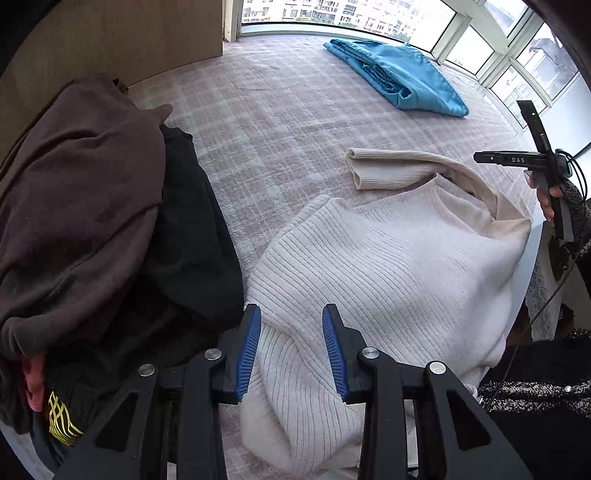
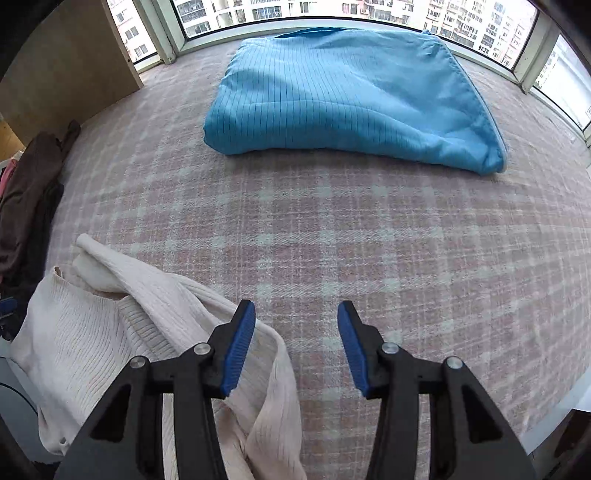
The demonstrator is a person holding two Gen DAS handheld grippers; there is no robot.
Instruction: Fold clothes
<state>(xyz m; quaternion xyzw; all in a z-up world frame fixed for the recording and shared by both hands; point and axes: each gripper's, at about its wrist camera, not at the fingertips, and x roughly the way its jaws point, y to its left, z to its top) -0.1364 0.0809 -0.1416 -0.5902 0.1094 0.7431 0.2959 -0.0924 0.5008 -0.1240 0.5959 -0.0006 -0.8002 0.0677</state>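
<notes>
A cream ribbed sweater [image 1: 388, 266] lies crumpled on the pink plaid bed cover [image 1: 266, 122], one sleeve [image 1: 388, 168] stretched toward the far side. My left gripper [image 1: 291, 314] is open just above the sweater's near part. The right gripper shows in the left wrist view [image 1: 517, 158] at the far right, held in a hand. In the right wrist view my right gripper [image 2: 296, 308] is open and empty over the plaid cover [image 2: 369, 240], with the sweater [image 2: 96, 332] at its lower left.
A folded blue garment [image 1: 402, 79] [image 2: 347, 96] lies near the windows [image 2: 332, 11]. A pile of brown [image 1: 74, 192] and black clothes [image 1: 192, 240] sits at the left. A wooden panel [image 1: 110, 37] stands behind the pile.
</notes>
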